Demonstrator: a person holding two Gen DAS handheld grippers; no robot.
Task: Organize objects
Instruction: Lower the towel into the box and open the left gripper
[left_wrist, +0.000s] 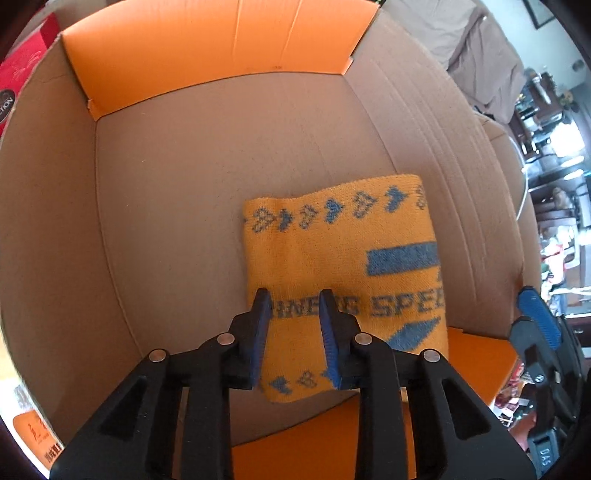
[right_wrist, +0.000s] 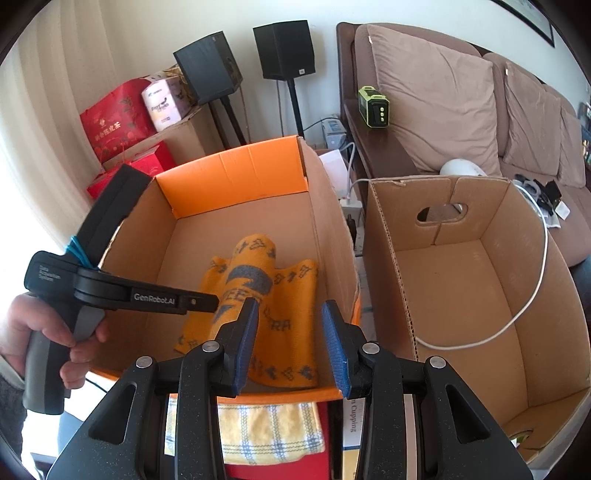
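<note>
Left claw (left_wrist: 295, 321) over orange towel (left_wrist: 343, 258)

Left wrist looks steeply, closely into the orange-flapped box (left_wrist: 218, 48); right wrist views it obliquely from above.

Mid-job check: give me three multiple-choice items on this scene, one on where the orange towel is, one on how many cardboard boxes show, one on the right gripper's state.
1. Where is the orange towel?
A. in the orange-flapped box
B. on the sofa
C. in the box with the handle cutout

2. How many open cardboard boxes show in the right wrist view?
A. one
B. two
C. four

3. What is the right gripper doing?
A. gripping the towel
B. gripping a cable
C. open, holding nothing

Answers:
1. A, it lies on the floor of the orange-flapped box.
2. B, that box and the handle-cutout box beside it.
3. C, its fingers stand apart above the box's near edge.
</note>
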